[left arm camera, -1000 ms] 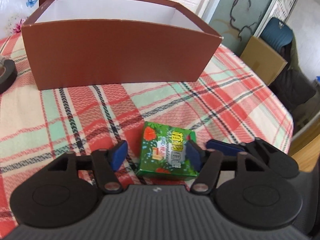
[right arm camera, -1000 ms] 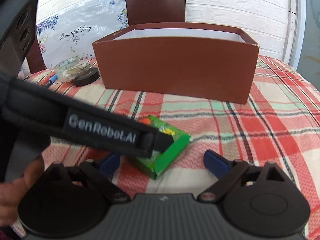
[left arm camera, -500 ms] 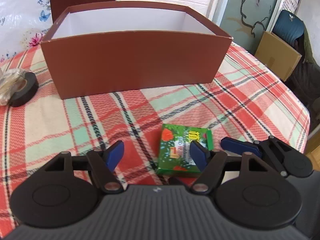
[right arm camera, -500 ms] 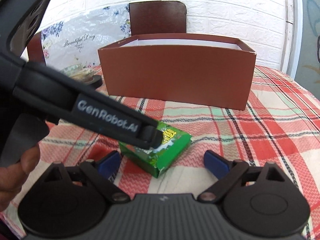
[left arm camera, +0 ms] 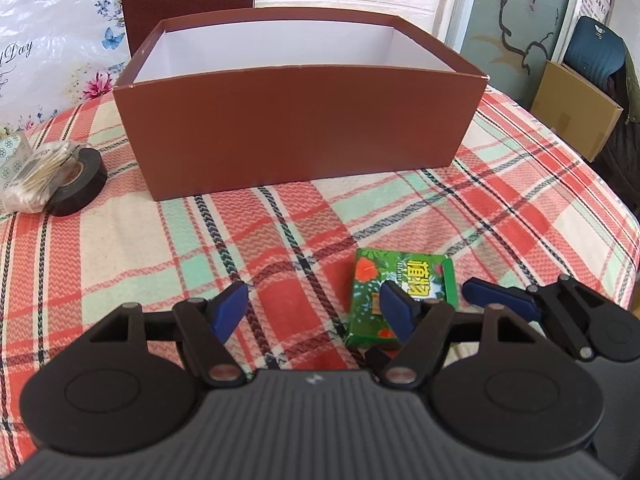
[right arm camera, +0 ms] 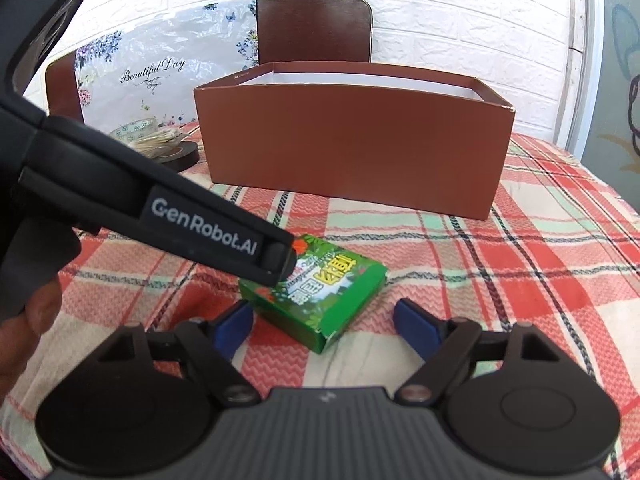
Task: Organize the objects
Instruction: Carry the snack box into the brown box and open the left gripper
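Note:
A small green carton [right arm camera: 320, 292] with a flower print lies flat on the plaid tablecloth. My right gripper [right arm camera: 325, 330] straddles its near end. The jaws are closing and both blue pads still stand clear of the carton's sides. My left gripper [left arm camera: 314, 310] is open over bare cloth, and the carton [left arm camera: 400, 280] shows past its right finger. Seen from the right wrist, the left gripper's black body [right arm camera: 180, 216] slants in from the left with its tip over the carton's far corner. An open brown box [left arm camera: 300, 128] with a white inside stands behind.
A black tape roll [left arm camera: 78, 182], a bag of cotton swabs [left arm camera: 36, 176] and a patterned tape roll [left arm camera: 12, 152] lie at the left. A brown chair [right arm camera: 314, 28] stands behind the box. The table edge curves down at the right, with a cardboard carton [left arm camera: 576, 108] beyond.
The left gripper has let the carton out from between its fingers and shifted left, tilting up toward the brown box. The right gripper's pads have drawn closer together around the carton.

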### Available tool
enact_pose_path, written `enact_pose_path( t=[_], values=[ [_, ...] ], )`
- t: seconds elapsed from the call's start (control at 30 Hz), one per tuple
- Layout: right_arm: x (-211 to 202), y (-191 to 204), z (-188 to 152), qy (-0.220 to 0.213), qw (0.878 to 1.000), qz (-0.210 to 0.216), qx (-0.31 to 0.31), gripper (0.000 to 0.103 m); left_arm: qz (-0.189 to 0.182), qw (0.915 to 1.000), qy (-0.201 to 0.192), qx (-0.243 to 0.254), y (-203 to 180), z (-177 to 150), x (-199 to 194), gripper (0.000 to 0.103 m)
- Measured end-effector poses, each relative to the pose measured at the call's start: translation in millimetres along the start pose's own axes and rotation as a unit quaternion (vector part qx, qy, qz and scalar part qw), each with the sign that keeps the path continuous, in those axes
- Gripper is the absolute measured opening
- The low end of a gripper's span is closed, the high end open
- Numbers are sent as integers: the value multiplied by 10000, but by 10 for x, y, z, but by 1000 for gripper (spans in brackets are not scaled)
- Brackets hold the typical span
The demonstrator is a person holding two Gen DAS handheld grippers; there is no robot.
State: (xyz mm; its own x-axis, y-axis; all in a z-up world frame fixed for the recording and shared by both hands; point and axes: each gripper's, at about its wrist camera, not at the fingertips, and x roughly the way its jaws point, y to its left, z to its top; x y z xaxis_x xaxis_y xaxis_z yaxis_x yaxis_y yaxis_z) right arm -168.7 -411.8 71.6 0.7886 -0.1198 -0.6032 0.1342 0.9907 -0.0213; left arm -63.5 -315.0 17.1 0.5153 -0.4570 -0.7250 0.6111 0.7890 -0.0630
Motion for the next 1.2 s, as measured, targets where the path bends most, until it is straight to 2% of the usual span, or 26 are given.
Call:
enact_pose_path(
  t=[0.07,0.1,0.2,0.3,0.37,0.43,0.53,0.63,0.67,0.7,0.73,0.8,0.87,0.97,1.0,1.07,1.13,1.2],
  values=[
    [-4,3,7,-4,10000,12,-41,78,-28,10000,19,-19,1,3,2,74],
    [-8,4,5,-5,10000,32,-59,74,-90,9999,44,-42,1,5,6,72],
    [-29,44,-9,-34,9998,38,-190,64,-475,9986,167,-160,-4,3,37,61],
    [-21,92,-31,-86,9995,11,-312,59,-1024,9938,299,-316,-4,-23,96,44],
    [-38,60,-22,-145,9997,81,-165,54,-917,9954,193,-182,-68,6,36,44],
    [-118,51,33,-375,9992,96,-122,44,-880,9961,20,-23,-96,106,-65,43],
    [-240,64,196,-898,9955,-132,-255,43,-1083,9936,-249,-209,-32,385,-219,42],
    [-295,39,525,-1448,9877,-338,-478,43,-1087,9911,-762,-83,-40,751,-343,42],
    [-288,14,652,-1599,9850,-401,-516,43,-1111,9901,-857,-70,-48,872,-352,38],
    [-270,-17,790,-1746,9823,-431,-527,38,-1302,9878,-849,-96,-50,980,-327,27],
    [-242,-43,914,-1838,9808,-379,-529,35,-1304,9870,-930,-136,-66,1065,-300,27],
    [-115,-62,1099,-1942,9781,-492,-558,34,-1053,9887,-1066,4,-124,1200,-222,27],
    [52,-62,1199,-1947,9764,-659,-659,34,-1026,9881,-1144,-88,-99,1292,-98,28],
    [326,-79,1270,-1691,9800,-778,-710,39,-614,9932,-962,-230,-76,1343,102,28],
    [361,-94,1268,-1604,9819,-802,-615,39,-668,9929,-930,-312,-54,1331,104,29],
    [280,-141,1204,-1706,9831,-588,-323,40,-823,9907,-1031,-341,-16,1242,24,31],
    [156,-133,1092,-1884,9803,-561,-213,53,-740,9907,-1120,-212,-35,1157,-63,33],
    [40,-91,961,-2027,9775,-574,-95,54,-694,9911,-1126,-119,12,1071,-186,33]
  ],
)
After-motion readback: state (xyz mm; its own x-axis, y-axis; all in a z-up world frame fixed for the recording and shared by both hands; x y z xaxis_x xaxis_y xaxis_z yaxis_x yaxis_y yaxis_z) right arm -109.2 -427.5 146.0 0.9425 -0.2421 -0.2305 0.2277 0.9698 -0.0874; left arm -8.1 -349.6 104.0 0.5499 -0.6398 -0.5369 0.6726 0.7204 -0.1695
